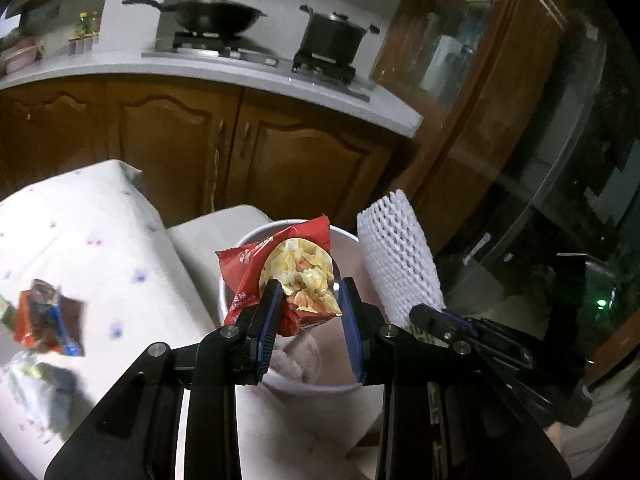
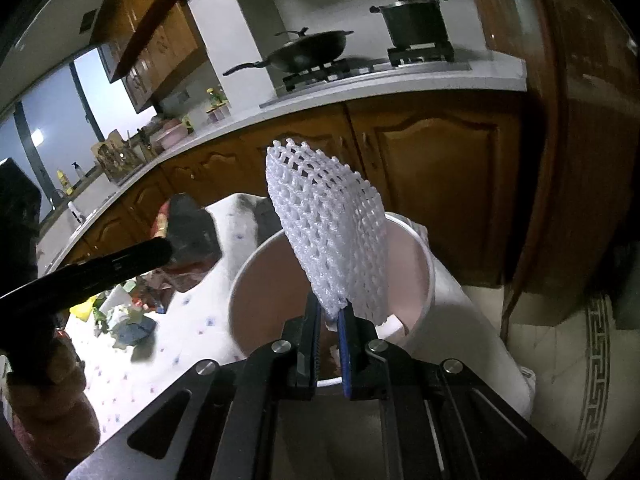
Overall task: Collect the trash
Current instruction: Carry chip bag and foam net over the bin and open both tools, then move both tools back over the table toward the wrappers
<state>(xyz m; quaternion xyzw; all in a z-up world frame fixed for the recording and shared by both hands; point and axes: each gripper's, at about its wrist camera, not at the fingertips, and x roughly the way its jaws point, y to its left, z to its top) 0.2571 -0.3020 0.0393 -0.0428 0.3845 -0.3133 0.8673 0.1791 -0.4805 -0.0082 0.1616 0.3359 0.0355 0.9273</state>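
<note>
Here you are holding both loads over the white bin: left gripper clamping a red snack bag, right gripper pinching foam netting; more wrappers are waiting on the tablecloth.

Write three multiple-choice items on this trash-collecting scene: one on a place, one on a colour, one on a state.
1. Where is the white bin?
A. on the stove
B. beside the cloth-covered table
C. inside a cabinet

2. What colour is the snack bag in the left gripper?
A. red
B. green
C. black

3. What is the right gripper doing?
A. hanging open, holding nothing
B. gripping a pot lid
C. pinching the white foam net

Answers:
1 B, its rim sits by the table edge.
2 A, red wrapper.
3 C, jaws closed on the net's lower end.
</note>
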